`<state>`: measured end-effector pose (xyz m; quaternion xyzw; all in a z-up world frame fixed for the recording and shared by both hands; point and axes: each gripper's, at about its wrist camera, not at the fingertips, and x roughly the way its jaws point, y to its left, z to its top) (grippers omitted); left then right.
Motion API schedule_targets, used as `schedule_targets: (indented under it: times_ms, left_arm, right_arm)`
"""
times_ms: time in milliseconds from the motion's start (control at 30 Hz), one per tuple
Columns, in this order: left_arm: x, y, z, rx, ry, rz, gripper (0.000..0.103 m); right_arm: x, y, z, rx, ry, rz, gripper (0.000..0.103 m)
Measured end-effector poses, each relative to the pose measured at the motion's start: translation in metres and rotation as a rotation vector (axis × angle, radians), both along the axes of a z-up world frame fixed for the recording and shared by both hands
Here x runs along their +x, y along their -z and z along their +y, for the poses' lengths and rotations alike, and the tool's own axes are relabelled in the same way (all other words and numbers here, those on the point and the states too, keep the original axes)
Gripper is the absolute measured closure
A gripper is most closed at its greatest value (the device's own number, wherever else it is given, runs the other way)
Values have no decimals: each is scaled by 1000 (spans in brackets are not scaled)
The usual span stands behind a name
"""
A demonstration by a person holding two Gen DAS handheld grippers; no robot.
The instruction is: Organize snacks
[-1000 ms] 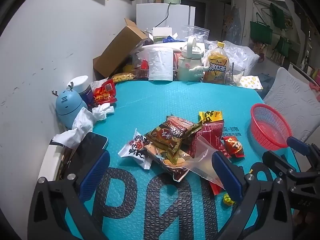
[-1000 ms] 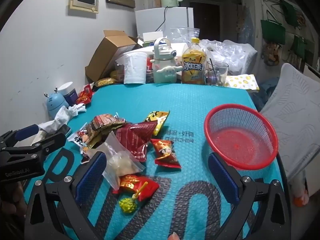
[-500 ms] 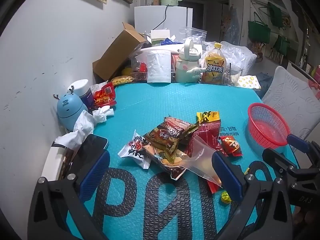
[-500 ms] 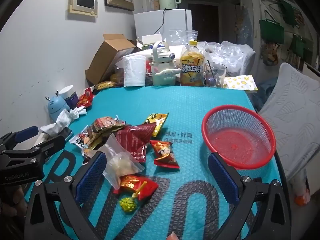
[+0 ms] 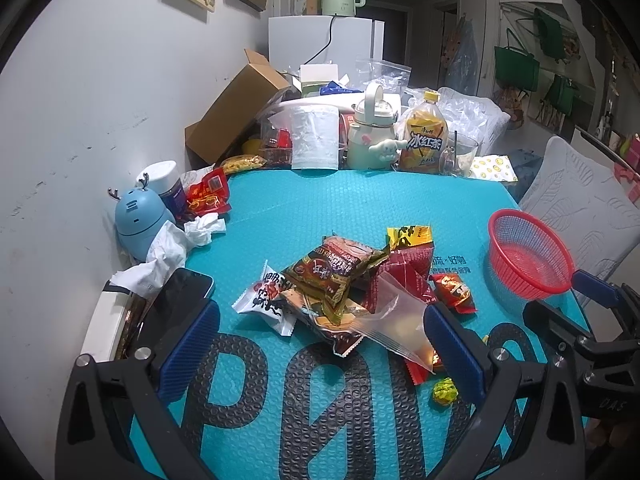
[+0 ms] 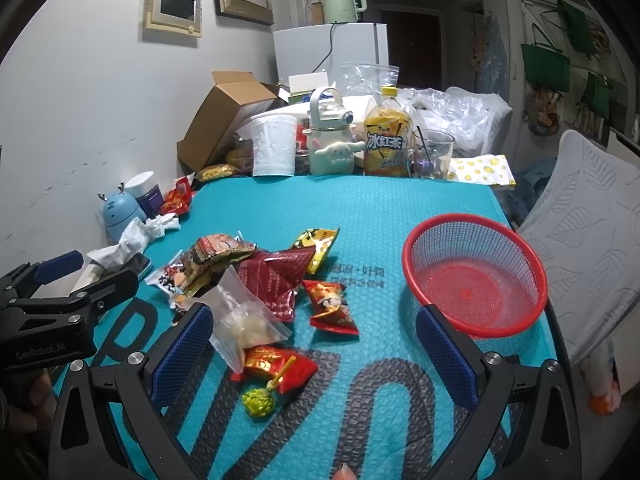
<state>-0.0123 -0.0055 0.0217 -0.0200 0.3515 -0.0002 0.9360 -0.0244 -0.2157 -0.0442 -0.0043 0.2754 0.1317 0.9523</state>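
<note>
I'm holding both tools above the near edge of the teal mat (image 6: 360, 208), and both are empty: the left gripper (image 5: 320, 344) is spread wide with nothing between its blue pads, and the right gripper (image 6: 312, 348) is spread just as wide, also carrying nothing. The snack pile (image 5: 344, 280) is sitting mid-mat, at about twelve o'clock from the left tool, and the red basket (image 6: 476, 280) is lying well apart from it, at roughly one o'clock from the right tool, apparently with nothing in it. What I'm worrying about is the overlap: the clear zip bag (image 6: 244, 320) is lying across the dark red packet (image 6: 272, 280) and touching the red candy wrapper (image 6: 280, 364), so I judge a closing pinch could drag a neighbour along or slide off the slick film. The small green candy (image 6: 260, 400) is sitting at the near edge of the pile and could get knocked toward me. The left tool (image 6: 60, 304) is also crowding in at nine o'clock in the right view, so I'm risking a clash over the pile. The clear bag's long axis is running from about eleven to five in the right view, its near corner at the candy wrapper; the brown noodle pack (image 5: 332, 268) is lying tilted, long axis roughly eight to two.
</note>
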Motion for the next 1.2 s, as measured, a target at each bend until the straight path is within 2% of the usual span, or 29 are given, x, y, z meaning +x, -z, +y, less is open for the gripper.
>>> schedule_targets:
  times_ms: [1200]
  left_arm:
    - [-14,-2,-3,6,-1,-25,0]
  right_arm:
    - [-10,-1,0,8,-6,-22,0]
